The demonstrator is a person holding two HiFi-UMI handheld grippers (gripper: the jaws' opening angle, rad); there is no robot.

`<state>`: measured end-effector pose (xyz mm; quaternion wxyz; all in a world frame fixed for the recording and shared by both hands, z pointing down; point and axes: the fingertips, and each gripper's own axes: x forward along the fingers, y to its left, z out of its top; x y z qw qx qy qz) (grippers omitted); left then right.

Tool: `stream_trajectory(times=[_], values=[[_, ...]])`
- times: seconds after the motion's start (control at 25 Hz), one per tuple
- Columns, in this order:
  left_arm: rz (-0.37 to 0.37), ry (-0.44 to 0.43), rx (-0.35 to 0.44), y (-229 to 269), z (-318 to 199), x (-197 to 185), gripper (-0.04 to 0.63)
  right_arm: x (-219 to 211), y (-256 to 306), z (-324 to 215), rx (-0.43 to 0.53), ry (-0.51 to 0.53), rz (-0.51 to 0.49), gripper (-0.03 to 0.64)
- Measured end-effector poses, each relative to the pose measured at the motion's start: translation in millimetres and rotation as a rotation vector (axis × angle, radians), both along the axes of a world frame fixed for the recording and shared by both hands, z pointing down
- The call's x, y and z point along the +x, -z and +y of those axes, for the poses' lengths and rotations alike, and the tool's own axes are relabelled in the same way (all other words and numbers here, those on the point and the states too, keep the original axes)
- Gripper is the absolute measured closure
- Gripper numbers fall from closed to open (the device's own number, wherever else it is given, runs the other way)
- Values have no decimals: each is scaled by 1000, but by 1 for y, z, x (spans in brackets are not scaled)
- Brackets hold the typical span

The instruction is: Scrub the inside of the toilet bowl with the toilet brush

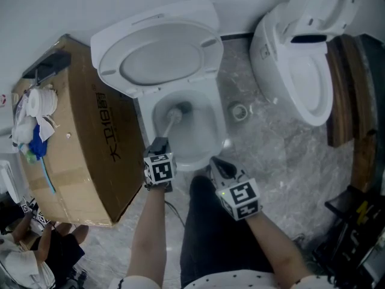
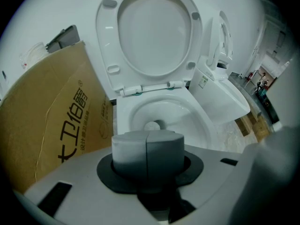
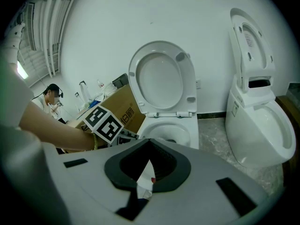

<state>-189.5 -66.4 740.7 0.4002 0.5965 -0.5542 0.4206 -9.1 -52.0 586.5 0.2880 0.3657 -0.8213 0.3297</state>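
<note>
A white toilet bowl stands with seat and lid raised. The toilet brush has its head down in the bowl near the drain hole, and its handle slants back to my left gripper, which is shut on it. In the left gripper view the grey handle end fills the jaws, with the brush head low in the bowl. My right gripper hovers at the bowl's front right edge, shut and holding nothing. In the right gripper view its gripper points at the same bowl.
A large cardboard box with clutter on top stands against the toilet's left side. A second white toilet stands to the right, wooden planks beyond it. A floor drain lies between the toilets. A person sits far left.
</note>
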Motion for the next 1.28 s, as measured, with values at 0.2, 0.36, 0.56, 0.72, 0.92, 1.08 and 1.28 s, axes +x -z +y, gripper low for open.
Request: stream_trajectory(times=[0.2, 0.36, 0.56, 0.72, 0.92, 1.08, 1.28], values=[[8, 14, -15, 0, 11, 1, 440, 0, -1, -1, 0, 0, 2, 611], [10, 4, -28, -1, 19, 4, 440, 0, 0, -2, 1, -3, -4, 611], [19, -3, -39, -3, 31, 10, 440, -1, 0, -1, 2, -3, -4, 611], [20, -27, -44, -5, 36, 17, 440, 0, 0, -1, 3, -10, -5, 611], [27, -48, -57, -6, 43, 27, 440, 4, 1, -1, 2, -19, -8, 611], [31, -62, -64, -9, 48, 32, 440, 6, 1, -1, 4, -23, -7, 611], [36, -77, -72, -9, 51, 39, 440, 9, 0, -1, 1, -33, -9, 611]])
